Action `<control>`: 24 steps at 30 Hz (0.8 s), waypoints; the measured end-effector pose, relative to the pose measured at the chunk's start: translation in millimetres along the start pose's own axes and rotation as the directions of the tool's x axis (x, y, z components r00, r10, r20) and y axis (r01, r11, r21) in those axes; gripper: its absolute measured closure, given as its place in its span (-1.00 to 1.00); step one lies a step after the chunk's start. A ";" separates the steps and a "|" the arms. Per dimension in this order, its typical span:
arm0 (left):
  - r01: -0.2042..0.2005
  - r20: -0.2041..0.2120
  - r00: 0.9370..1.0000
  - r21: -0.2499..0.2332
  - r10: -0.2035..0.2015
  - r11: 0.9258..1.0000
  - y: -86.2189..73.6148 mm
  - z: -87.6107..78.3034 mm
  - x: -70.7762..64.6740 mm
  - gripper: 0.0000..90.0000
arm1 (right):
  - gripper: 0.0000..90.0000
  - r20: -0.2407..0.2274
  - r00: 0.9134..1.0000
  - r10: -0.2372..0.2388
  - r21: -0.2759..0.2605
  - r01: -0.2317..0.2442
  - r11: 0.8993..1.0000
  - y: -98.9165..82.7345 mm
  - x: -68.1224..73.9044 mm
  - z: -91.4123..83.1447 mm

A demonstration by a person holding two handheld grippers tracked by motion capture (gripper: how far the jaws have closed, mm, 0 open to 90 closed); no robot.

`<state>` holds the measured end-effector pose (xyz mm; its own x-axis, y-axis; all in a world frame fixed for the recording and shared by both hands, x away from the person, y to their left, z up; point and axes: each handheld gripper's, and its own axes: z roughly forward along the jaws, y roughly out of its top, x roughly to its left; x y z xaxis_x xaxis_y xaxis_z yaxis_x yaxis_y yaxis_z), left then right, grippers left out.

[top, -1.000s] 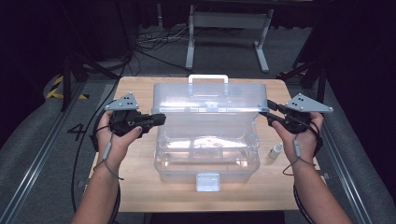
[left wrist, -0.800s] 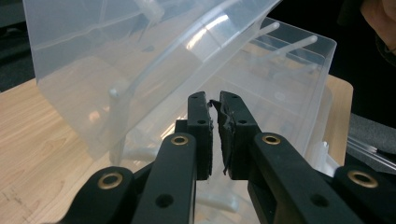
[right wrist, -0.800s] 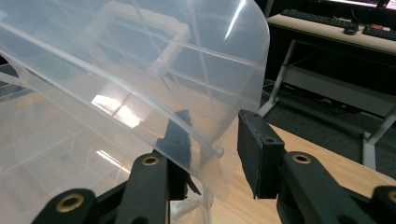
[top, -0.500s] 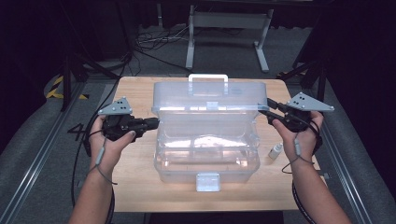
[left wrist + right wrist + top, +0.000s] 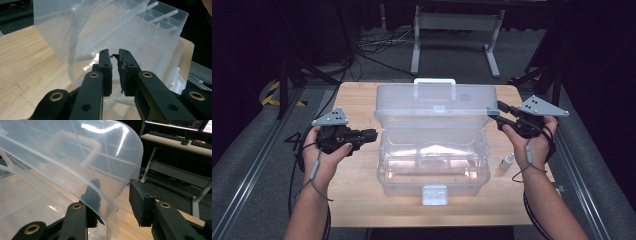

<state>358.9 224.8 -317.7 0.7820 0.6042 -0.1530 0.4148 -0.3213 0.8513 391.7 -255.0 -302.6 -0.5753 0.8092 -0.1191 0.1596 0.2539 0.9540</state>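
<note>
Dark floor, cable runs and a metal stand frame surround the wooden counter (image 5: 362,200), which carries everything in play. Largest on it is the clear plastic box (image 5: 434,165), sitting at the middle with its front latch toward the person and its hinged lid (image 5: 437,107) raised upright, handle at the top. The lid probably stands that way so the divided inside can be reached from above.

At the lid's right edge is the right gripper (image 5: 498,116). In the right gripper view the curved lid corner (image 5: 110,192) passes between its jaws, one jaw behind the plastic and one in front with a plain gap on that side, so the pads do not press on it; the jaws have just been opening with the lid edge still between them. It looks like a release after propping the lid.

Left of the box, the left gripper (image 5: 371,134) points at the box wall, near it but apart. Its jaws (image 5: 114,72) stand almost together with only a narrow slit and nothing between them; they have just been parting slightly.

Smallest is a little white bottle (image 5: 507,161) lying just right of the box.

Compared with a second ago, the left hand sits a little lower and farther from the box; the right hand is where it was.
</note>
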 end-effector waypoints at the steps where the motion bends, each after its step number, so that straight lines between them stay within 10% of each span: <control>1: 0.001 -0.001 1.000 0.000 -0.001 1.000 -0.5 0.1 0.5 0.81 | 0.37 0.002 1.000 -0.002 -0.001 0.002 1.000 0.6 -0.2 0.6; 24: 0.043 -0.028 0.999 -0.009 -0.043 0.999 -8.5 -10.7 14.4 0.80 | 0.42 0.027 1.000 -0.009 0.017 0.008 1.000 11.9 -7.9 12.3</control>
<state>361.6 244.0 -321.8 0.7501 0.6377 -0.1751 0.4433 -0.2885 0.8487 408.0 -251.8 -293.7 -0.5549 0.8209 -0.1348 0.1688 0.2698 0.9480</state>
